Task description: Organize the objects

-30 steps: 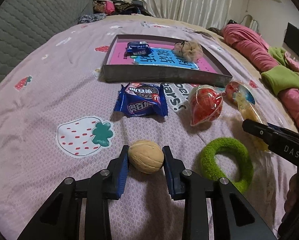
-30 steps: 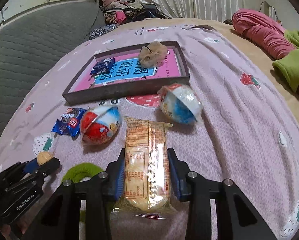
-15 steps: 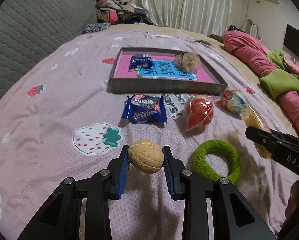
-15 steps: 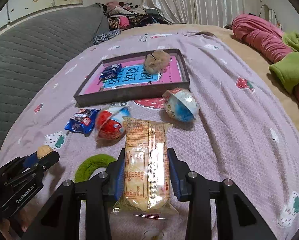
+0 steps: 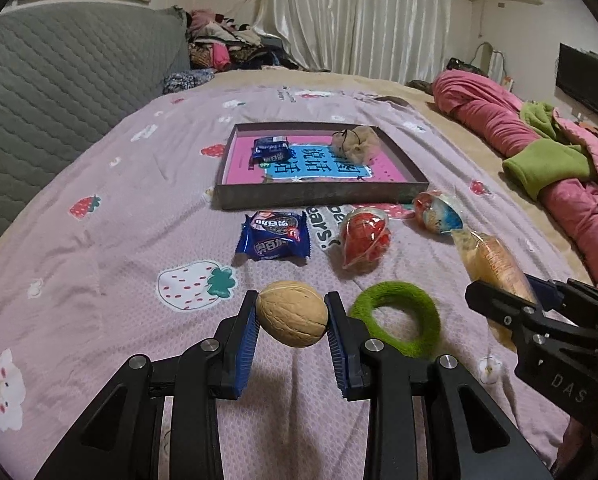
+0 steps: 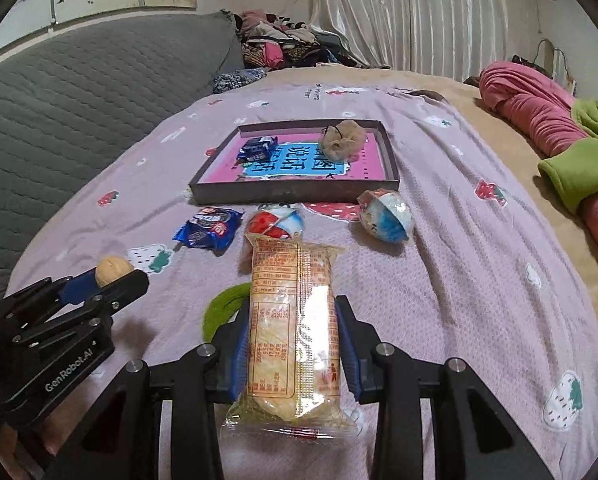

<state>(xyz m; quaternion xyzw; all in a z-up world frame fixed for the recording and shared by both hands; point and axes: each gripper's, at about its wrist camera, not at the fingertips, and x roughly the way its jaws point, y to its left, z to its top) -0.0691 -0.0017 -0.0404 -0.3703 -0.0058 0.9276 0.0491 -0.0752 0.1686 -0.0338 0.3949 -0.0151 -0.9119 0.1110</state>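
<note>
Left claw (image 5: 291, 314) clamps a walnut (image 5: 291, 313); right claw (image 6: 292, 342) clamps a wrapped cake (image 6: 293, 332) lengthwise. Both items hang above the bed (image 5: 99, 248), short of the tray (image 5: 319, 196), presumably their destination, since a snack (image 5: 272, 149) already lies inside.

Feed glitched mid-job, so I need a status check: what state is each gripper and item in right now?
left gripper: shut on walnut, lifted
right gripper: shut on cake packet, lifted
tray: open, holds small blue packet and fuzzy ball
blue cookie packet: sealed, on bedspread
red capsule: closed, on bedspread
blue capsule: closed, on bedspread
green ring: flat on bedspread
</note>
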